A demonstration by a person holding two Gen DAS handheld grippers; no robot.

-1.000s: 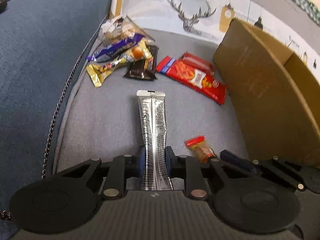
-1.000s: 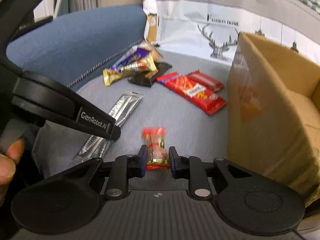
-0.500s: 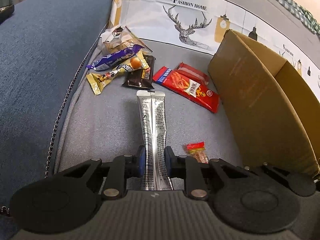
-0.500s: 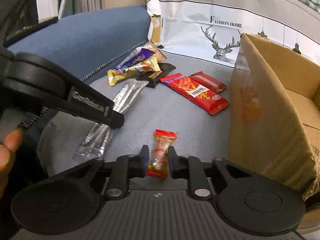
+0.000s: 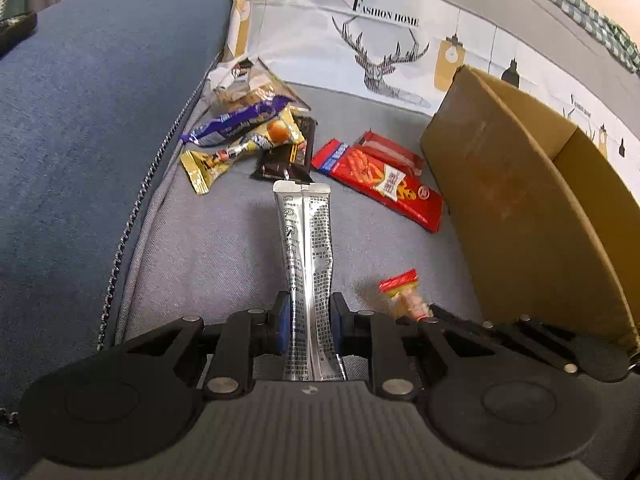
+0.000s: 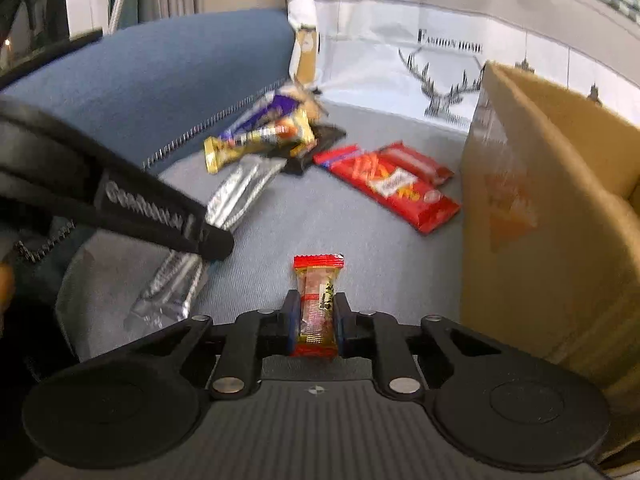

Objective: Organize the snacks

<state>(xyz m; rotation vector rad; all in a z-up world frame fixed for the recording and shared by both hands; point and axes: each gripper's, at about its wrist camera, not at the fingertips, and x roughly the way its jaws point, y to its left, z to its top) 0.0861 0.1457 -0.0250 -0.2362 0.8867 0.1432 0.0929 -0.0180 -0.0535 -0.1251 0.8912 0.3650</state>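
My left gripper (image 5: 308,320) is shut on a long silver sachet (image 5: 308,248), which sticks straight out ahead over the grey sofa seat (image 5: 224,248). My right gripper (image 6: 316,316) has a small red candy (image 6: 318,300) standing upright between its pads; its jaws are closing on the wrapper. In the right wrist view the left gripper (image 6: 216,240) reaches in from the left, with the silver sachet (image 6: 240,192) in it. The left wrist view shows the red candy (image 5: 402,292) low at the right, beside the right gripper's black frame.
An open cardboard box (image 5: 520,208) stands on the right, close to both grippers. Two red snack packs (image 5: 380,184) lie beside it. A pile of purple, gold and dark wrappers (image 5: 244,136) sits at the back left against the blue armrest (image 5: 80,140). A printed deer cushion (image 5: 380,48) lines the back.
The red candy shifted in the right gripper's jaws: it hung tilted half a second ago and now stands straight between the pads. The left gripper's hold on the sachet is the same.
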